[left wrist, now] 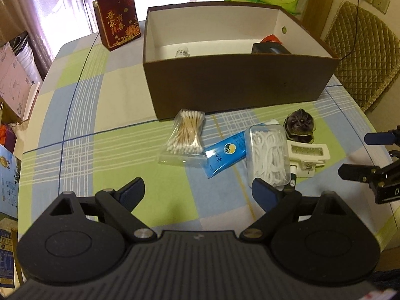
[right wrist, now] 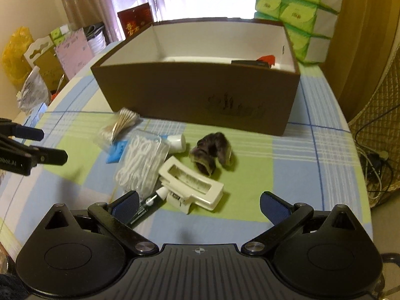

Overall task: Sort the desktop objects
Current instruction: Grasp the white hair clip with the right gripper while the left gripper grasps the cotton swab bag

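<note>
Checked tablecloth (left wrist: 100, 115), brown box (left wrist: 237, 85) holding bottle (left wrist: 182, 52)

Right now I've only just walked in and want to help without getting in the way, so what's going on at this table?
A person is sorting small items into the brown box, with a two-finger gripper in each hand. The left gripper and right gripper are both open and hold nothing. Still on the checked cloth in front of the box are the bag of cotton swabs, blue packet, clear floss-pick box, white hair claw and dark scrunchie.
</note>
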Available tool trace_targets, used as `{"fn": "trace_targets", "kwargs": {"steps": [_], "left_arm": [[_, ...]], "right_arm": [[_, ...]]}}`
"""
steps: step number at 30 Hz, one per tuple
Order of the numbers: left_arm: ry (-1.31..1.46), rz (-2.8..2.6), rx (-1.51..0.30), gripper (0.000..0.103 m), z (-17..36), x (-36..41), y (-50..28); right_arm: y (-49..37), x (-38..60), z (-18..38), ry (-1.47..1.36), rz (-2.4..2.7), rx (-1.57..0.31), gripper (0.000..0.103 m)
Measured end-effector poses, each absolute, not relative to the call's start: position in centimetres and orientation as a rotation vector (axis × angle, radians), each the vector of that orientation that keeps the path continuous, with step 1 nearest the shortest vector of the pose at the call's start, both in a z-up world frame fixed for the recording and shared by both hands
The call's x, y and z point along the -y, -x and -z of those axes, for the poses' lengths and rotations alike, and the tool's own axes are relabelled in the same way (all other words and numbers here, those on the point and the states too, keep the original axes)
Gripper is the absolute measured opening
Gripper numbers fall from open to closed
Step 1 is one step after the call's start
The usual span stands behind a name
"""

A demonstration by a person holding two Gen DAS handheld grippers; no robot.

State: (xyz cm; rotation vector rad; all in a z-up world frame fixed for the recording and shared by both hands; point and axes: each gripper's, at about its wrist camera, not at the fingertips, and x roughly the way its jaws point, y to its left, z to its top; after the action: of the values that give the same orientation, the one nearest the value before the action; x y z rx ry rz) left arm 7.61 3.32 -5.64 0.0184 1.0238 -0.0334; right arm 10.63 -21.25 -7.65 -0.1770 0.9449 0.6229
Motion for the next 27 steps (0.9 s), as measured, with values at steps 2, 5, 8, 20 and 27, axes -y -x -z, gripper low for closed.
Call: {"fn": "trace_targets", "kwargs": {"steps": [2, 5, 8, 20, 27], "left_arm": [[-0.015, 0.028, -1.031, 0.091, 5.9, -3.6, -7.6], [-0.011, 0.021, -1.038, 0.091, 6.2, -4.0, -7.8], [-0.007, 0.015, -1.045, 0.091, 6.5, -4.3, -8.0], [0.006, -0.002, -1.083, 0.091, 7.9, -5.5, -9.2], [0.011, -0.004, -1.101, 0.091, 8.5, -5.8, -9.5]], "right_arm": [[-10.6, 21.1, 8.1, 0.183, -0.633, -0.946, 0.101], [-10.6, 20.9, 8.7, 0.201, -0.659, -0.934, 0.092], [-10.8, 20.7, 9.3, 0.239, -0.689, -0.924, 0.086], [-12.6, 18.9, 12.1, 0.504, -0.896, -0.836, 0.067], [-12.2, 19.0, 12.9, 0.569, -0.923, -0.861, 0.029]]}}
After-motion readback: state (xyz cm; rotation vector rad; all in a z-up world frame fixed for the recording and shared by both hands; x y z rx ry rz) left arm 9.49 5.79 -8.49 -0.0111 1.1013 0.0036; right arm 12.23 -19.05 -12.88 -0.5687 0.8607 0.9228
